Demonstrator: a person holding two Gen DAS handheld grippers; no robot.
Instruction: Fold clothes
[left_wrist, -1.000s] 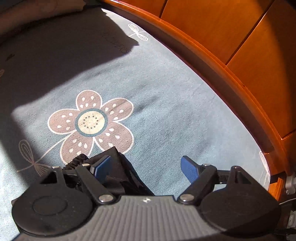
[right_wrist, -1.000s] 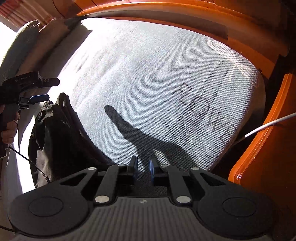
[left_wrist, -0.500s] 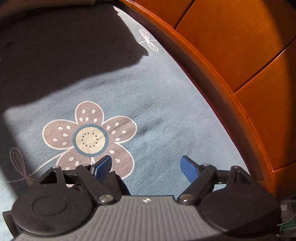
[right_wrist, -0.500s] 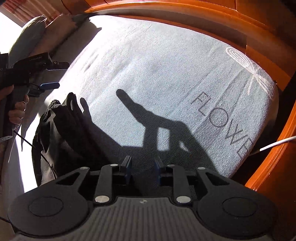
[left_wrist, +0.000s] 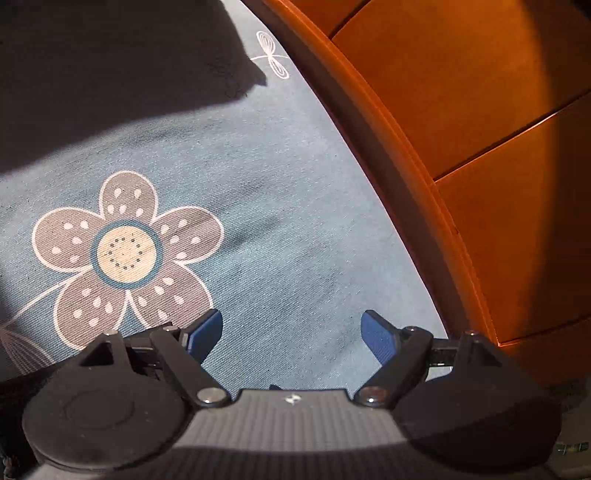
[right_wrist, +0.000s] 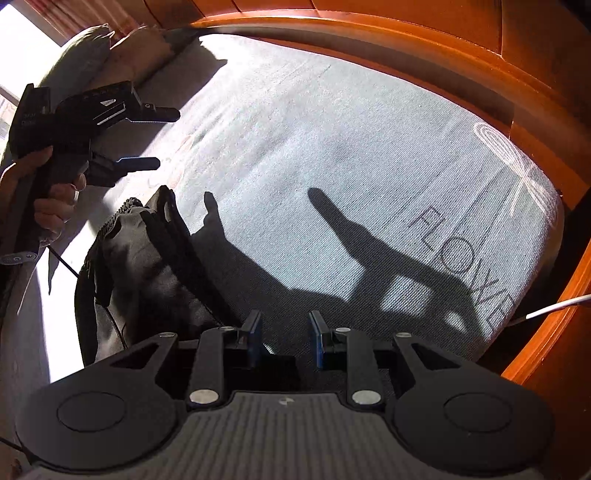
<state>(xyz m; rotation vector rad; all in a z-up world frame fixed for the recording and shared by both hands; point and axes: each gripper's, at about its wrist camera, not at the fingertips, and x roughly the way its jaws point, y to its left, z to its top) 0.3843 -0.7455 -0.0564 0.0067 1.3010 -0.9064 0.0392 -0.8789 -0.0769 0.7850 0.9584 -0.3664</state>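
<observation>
Both the left gripper (right_wrist: 147, 136) and right gripper (right_wrist: 284, 332) are hovering with jaws apart beside the dark garment (right_wrist: 147, 273), which is risking a slide off the cushion (right_wrist: 332, 147) edge.

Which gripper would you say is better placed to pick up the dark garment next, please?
Probably the left gripper. It is open and hovers just above the dark garment, near its upper edge. The right gripper is also open, but the garment lies off to its left side over the blue-grey cushion.
</observation>
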